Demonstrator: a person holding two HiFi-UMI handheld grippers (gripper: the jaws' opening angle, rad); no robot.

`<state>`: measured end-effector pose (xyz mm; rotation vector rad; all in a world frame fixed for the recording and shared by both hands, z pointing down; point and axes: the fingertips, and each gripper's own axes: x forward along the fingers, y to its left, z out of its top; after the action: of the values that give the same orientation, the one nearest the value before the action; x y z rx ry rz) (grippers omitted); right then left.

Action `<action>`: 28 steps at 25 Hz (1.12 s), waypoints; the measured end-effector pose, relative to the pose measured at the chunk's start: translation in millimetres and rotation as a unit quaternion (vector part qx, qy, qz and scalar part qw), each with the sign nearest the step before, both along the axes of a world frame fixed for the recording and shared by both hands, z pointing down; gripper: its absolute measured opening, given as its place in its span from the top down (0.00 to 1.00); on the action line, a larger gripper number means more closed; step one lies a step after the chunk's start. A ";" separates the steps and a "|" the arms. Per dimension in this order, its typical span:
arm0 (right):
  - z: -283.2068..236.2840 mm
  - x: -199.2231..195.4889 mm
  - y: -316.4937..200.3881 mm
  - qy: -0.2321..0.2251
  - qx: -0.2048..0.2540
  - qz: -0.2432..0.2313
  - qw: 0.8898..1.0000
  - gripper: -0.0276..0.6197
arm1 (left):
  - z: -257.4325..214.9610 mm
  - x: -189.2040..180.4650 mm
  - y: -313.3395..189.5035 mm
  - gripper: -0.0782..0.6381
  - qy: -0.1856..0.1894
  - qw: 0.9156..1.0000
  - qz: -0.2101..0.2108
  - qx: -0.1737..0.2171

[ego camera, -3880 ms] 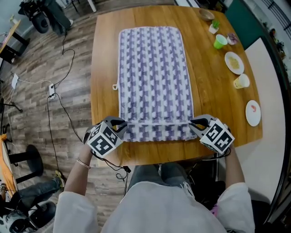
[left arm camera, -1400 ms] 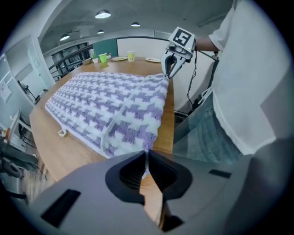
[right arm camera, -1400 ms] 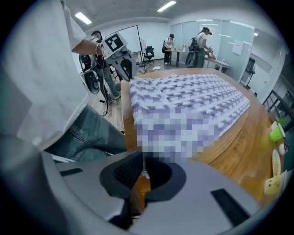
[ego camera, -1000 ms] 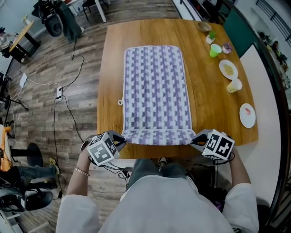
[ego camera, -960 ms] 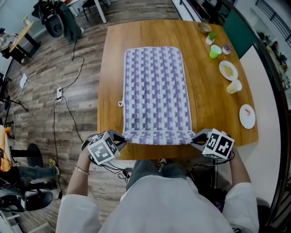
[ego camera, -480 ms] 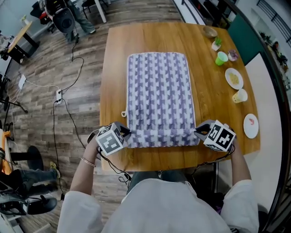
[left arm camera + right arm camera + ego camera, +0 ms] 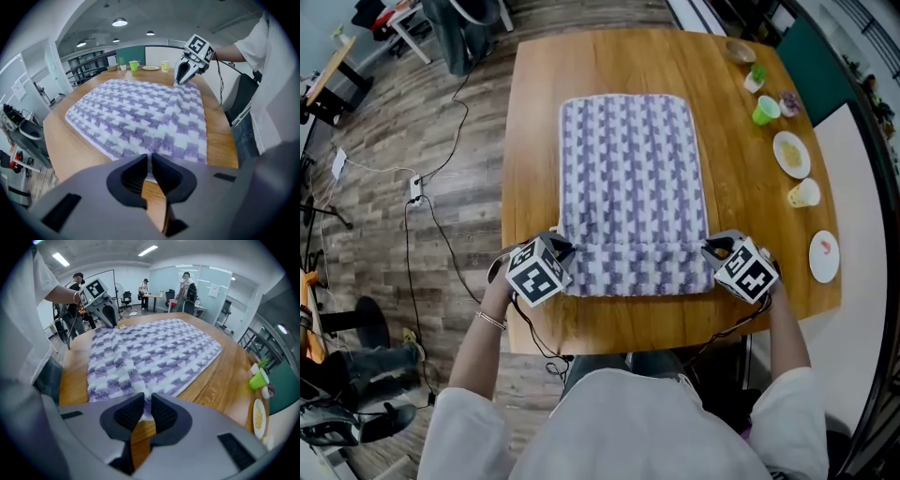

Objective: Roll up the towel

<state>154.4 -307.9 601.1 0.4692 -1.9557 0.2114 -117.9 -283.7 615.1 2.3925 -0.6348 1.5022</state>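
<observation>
A purple-and-white patterned towel (image 7: 633,169) lies flat along the wooden table (image 7: 534,141). Its near end is turned over onto itself as a thick band (image 7: 637,267). My left gripper (image 7: 565,251) is shut on the band's left end, and the cloth's edge shows between its pads (image 7: 150,157). My right gripper (image 7: 712,251) holds the right end; its jaws have just eased open a little, with the towel's edge still pinched between them (image 7: 146,399). Each gripper view shows the other gripper across the band: the right (image 7: 180,79) and the left (image 7: 111,319).
Along the table's right side stand a green cup (image 7: 765,110), a plate of food (image 7: 792,153), a pale cup (image 7: 803,193) and a white plate (image 7: 823,255). A small bowl (image 7: 738,50) is at the far corner. Cables (image 7: 422,187) run over the floor on the left.
Both grippers moved away from me over the table, carrying the towel's near edge. That edge, which lay at the table's front, now lies folded over the towel as a band.
</observation>
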 end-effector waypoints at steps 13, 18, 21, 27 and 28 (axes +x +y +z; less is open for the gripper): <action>-42.0 2.9 14.9 -0.028 0.018 -0.041 0.999 0.72 | -64.4 10.6 5.1 0.69 0.058 0.998 -0.001 0.021; -18.8 -9.4 42.5 0.014 -0.008 -0.122 0.992 0.72 | -33.4 28.8 40.9 0.69 0.014 0.999 0.041 -0.010; -12.0 -5.8 57.4 0.017 -0.007 -0.124 0.992 0.72 | -27.3 30.6 52.4 0.69 -0.008 0.999 0.043 0.007; 0.3 2.3 60.1 0.030 0.000 -0.126 0.992 0.72 | -10.7 22.5 56.6 0.67 -0.058 0.996 0.069 0.026; 0.7 3.6 52.3 0.032 0.000 -0.126 0.991 0.72 | -9.4 21.2 48.7 0.67 -0.063 0.995 0.068 0.026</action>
<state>158.0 -255.5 601.8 0.2219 -1.9314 0.0336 -96.7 -235.0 605.8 2.4387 -0.5538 1.7244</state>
